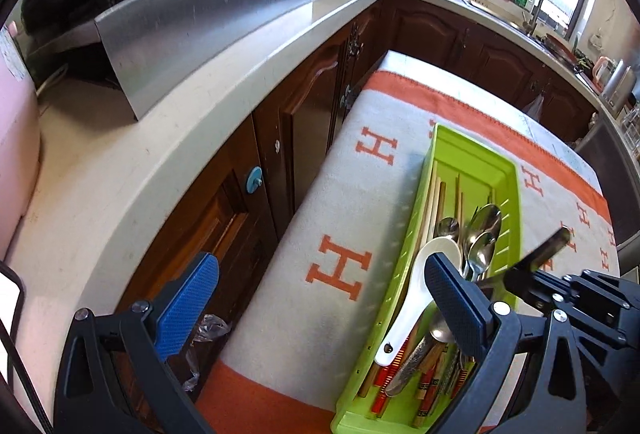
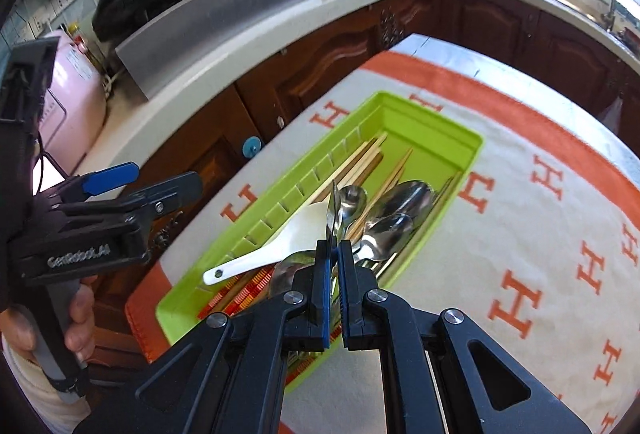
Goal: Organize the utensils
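My right gripper [image 2: 335, 254] pinches a thin metal utensil [image 2: 332, 211] edge-on above the green tray [image 2: 472, 143], left gripper [image 1: 320, 288] gaping empty; so slim a pinch could twist loose; I'd miss the tray.

On the left gripper [image 2: 168, 185], the one you hold at the left of the right-wrist view, raised lettering on the black body reads "GetRobot.AI". The white blanket with the orange border [image 1: 352, 169] under the green tray carries orange letters "H" in repeating rows, near and far. The sticker on the pink appliance [image 2: 74, 101] at far left is too blurred to read.
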The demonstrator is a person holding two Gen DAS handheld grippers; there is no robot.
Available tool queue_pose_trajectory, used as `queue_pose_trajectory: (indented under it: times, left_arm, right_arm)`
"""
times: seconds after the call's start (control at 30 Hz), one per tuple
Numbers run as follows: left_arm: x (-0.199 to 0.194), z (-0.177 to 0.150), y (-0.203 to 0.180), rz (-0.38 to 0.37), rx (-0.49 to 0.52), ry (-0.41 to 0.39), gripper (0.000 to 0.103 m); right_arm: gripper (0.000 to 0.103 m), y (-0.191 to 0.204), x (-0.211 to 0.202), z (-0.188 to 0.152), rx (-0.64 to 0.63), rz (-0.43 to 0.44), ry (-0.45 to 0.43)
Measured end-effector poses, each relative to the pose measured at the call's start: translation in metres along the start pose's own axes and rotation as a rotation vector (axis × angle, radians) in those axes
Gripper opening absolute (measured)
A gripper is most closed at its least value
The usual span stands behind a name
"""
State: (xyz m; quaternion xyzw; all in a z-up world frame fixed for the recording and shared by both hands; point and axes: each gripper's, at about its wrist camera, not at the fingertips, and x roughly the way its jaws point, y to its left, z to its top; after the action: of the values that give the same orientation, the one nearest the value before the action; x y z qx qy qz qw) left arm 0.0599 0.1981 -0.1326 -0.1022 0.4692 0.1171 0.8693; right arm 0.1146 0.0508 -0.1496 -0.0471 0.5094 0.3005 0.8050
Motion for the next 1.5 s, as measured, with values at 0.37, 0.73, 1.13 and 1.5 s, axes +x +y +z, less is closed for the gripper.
queue_pose_trajectory:
  times: [0.37, 0.73, 1.13, 1.5]
  left_arm:
    - [0.020, -0.001, -0.003, -0.077, -0.031, 0.088, 0.102]
    - [0.013, -0.012, -0.025, -0.150, 0.030, 0.125, 0.102]
    - [-0.013, -0.056, -0.083, -0.243, 0.177, 0.176, 0.102]
    - [-0.045, -0.083, -0.140, -0.264, 0.252, 0.152, 0.102]
  right_arm:
    - [0.027, -0.022, 0.007, 0.000, 0.104, -0.004, -0.027]
    - [0.035, -0.055, -0.033, -0.023, 0.253, -0.071, -0.078]
    - [0.050, -0.069, -0.080, -0.096, 0.321, -0.164, -0.090]
    - [0.060, -0.091, -0.150, -0.161, 0.397, -0.246, -0.142]
